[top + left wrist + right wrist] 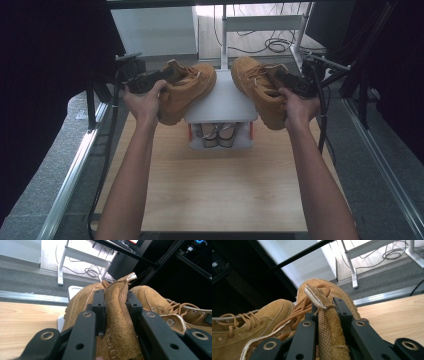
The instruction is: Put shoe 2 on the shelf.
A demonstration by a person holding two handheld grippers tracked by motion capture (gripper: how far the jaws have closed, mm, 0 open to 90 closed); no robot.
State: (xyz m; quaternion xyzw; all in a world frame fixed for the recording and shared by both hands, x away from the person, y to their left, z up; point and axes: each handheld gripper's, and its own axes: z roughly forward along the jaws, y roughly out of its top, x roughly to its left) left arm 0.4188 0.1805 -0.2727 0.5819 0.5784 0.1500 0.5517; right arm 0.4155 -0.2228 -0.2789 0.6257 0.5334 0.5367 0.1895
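**High view: a tan boot pinched in each gripper above the small shoe rack**

High view shows both boots lifted over a small white rack at the far end of the bench. The left gripper [115,302] has its jaws pinching the collar of the left boot [187,90]; the right gripper [327,308] has its jaws pinching the collar of the right boot [260,90]. Both boots hang clear of the bench [220,185], flanking the rack [220,102], toes tilted inward.

To do this step well, I judge it best to keep both pinches firm on the soft suede and lower the soles flat onto the rack's top, side by side.

The rack's lower tier already holds another pair of shoes [218,135], too small to make out clearly.
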